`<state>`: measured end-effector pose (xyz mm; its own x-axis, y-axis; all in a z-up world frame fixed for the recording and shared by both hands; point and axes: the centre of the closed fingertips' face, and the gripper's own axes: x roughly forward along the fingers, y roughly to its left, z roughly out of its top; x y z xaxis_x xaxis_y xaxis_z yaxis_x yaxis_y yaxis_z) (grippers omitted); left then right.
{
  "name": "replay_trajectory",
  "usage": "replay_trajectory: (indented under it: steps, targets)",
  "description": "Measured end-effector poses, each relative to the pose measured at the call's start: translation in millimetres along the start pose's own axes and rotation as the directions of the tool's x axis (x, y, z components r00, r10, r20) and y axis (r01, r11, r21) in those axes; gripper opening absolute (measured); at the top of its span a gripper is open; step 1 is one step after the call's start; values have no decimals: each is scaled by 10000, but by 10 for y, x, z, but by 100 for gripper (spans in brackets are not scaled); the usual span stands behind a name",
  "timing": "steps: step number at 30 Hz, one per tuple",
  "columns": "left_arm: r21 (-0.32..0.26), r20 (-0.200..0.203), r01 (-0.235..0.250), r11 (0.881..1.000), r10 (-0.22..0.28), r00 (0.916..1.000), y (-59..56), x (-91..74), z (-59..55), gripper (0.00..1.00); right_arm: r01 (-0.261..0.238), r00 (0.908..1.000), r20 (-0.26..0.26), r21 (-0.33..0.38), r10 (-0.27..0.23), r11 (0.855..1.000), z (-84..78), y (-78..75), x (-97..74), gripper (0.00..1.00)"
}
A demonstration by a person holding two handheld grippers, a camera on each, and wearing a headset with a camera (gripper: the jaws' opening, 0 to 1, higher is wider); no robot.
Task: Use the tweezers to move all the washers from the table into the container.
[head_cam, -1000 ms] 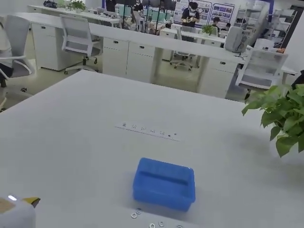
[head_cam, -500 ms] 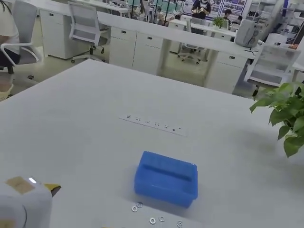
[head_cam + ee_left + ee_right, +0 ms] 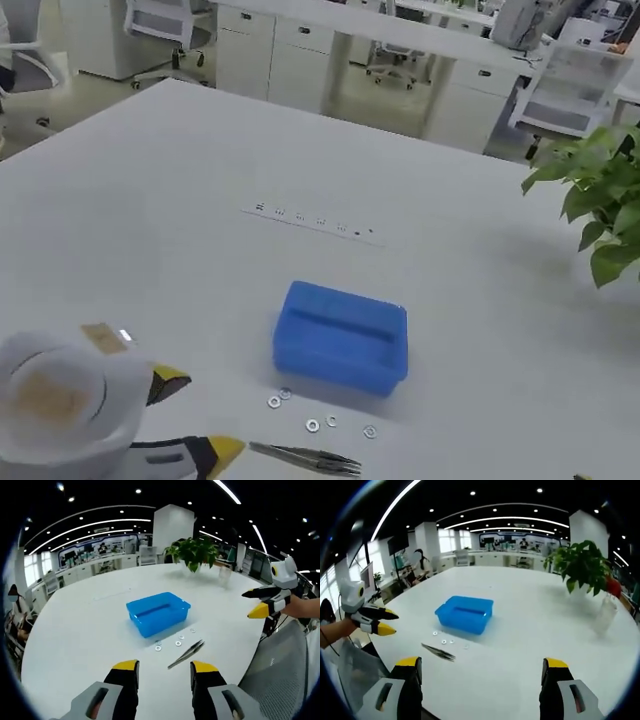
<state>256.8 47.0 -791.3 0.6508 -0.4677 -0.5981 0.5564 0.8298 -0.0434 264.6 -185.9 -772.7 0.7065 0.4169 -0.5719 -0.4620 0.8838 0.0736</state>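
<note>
Tweezers (image 3: 186, 654) lie flat on the white worktop (image 3: 75, 630), just in front of the left hand-held gripper (image 3: 164, 667). This hand-held gripper has its two yellow-tipped jaws spread apart, and nothing is between them. It is not touching the tweezers. In the head view it is at the bottom left, with the tweezers beside it to the right.

The right hand-held gripper (image 3: 480, 664) has its jaws spread very wide and grips nothing. In the left gripper view it is held up in the air off to the right, well apart from the tweezers.

A little past the tweezers lie the washers (image 3: 312, 425). They are small silver rings, spread out in a loose row on the worktop. Just behind them stands the container (image 3: 335, 355), a blue box with an open top. The washers are outside it, near its front wall.

Farther back, a strip of small sockets (image 3: 315, 222) is set into the worktop. A green plant (image 3: 600, 210) stands at the far right side. Behind the worktop are white desks (image 3: 290, 70) and office chairs (image 3: 565, 85).
</note>
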Motion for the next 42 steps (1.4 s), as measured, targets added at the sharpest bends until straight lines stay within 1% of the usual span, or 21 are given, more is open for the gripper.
replay_trajectory:
  steps: [1, 3, 4, 6, 9, 11, 12, 15, 17, 18, 21, 22, 23, 27, 28, 30, 32, 34, 36, 40, 42]
  targets:
    - [158, -192, 168, 9997, -165, 9997, 5, 59, -30, 36, 25, 10000, -40, 14, -25, 10000, -10, -11, 10, 99]
    - [371, -362, 336, 9987, -322, 9988, 11, 132, -55, 35, 56, 10000, -63, 18, -56, 10000, -19, -24, 17, 99]
    - [513, -574, 458, 9976, -428, 9974, 19, 181, -85, 34, 81, 9999, -103, 23, -80, 10000, -30, -34, 21, 99]
    - [658, -685, 620, 9959, -575, 9960, 24, 244, -97, 32, 113, 9998, -174, 72, -112, 9999, -50, -43, 22, 99]
    - [1013, -1052, 1006, 9898, -899, 9904, 1, 341, -136, 27, 58, 9995, -298, 214, -51, 9998, -103, -36, 37, 99]
    - [1331, -1409, 1435, 9807, -1246, 9822, -43, 416, -191, 22, 26, 9988, -495, 214, -15, 9998, -154, -27, 49, 99]
    - [1472, -1682, 1654, 9752, -1401, 9757, -70, 455, -231, 19, 34, 9984, -567, 224, -21, 9997, -171, -27, 50, 99]
    - [1725, -1881, 1841, 9676, -1511, 9704, -102, 567, -279, 18, -6, 9979, -643, 298, 26, 9996, -187, -19, 49, 99]
    - [1846, -2199, 2116, 9598, -1695, 9607, -124, 637, -337, 18, -30, 9976, -687, 313, 52, 9995, -195, -13, 48, 99]
    - [1959, -2299, 2168, 9564, -1701, 9582, -119, 666, -356, 17, -49, 9974, -711, 310, 71, 9995, -198, -8, 48, 99]
    - [2426, -2712, 2476, 9380, -1795, 9456, -132, 748, -412, 13, -63, 9967, -808, 215, 80, 9997, -216, 2, 41, 99]
    - [2509, -2760, 2520, 9346, -1805, 9441, -131, 770, -420, 12, -69, 9966, -825, 223, 87, 9997, -220, 3, 39, 99]
    - [2591, -2945, 2673, 9281, -1876, 9371, -141, 790, -448, 11, -85, 9965, -835, 264, 107, 9996, -226, 8, 38, 99]
    - [2670, -3266, 2959, 9171, -2028, 9232, -160, 832, -496, 8, -176, 9963, -838, 435, 212, 9989, -240, 41, 29, 99]
    - [2722, -3180, 2914, 9171, -2000, 9267, -148, 832, -476, 7, -204, 9962, -841, 432, 240, 9989, -243, 53, 26, 99]
    - [2776, -3259, 2988, 9130, -2031, 9233, -145, 845, -476, 7, -240, 9957, -884, 344, 270, 9991, -257, 84, 17, 99]
    - [2761, -3232, 3011, 9128, -2069, 9235, -154, 851, -464, 8, -290, 9955, -898, 258, 313, 9992, -260, 116, 10, 99]
    - [2854, -3269, 3163, 9047, -2184, 9195, -187, 850, -465, 6, -368, 9952, -893, 236, 388, 9990, -254, 151, -2, 99]
    - [3228, -3273, 3170, 8918, -2091, 9215, -204, 855, -471, 0, -439, 9956, -820, 209, 454, 9988, -231, 188, -17, 99]
    - [3460, -3310, 3272, 8793, -2120, 9195, -241, 843, -490, 0, -539, 9960, -704, 107, 545, 9985, -194, 251, -41, 99]
    - [3768, -3356, 3316, 8649, -2062, 9191, -255, 835, -497, 0, -626, 9960, -632, 40, 627, 9980, -171, 301, -63, 99]
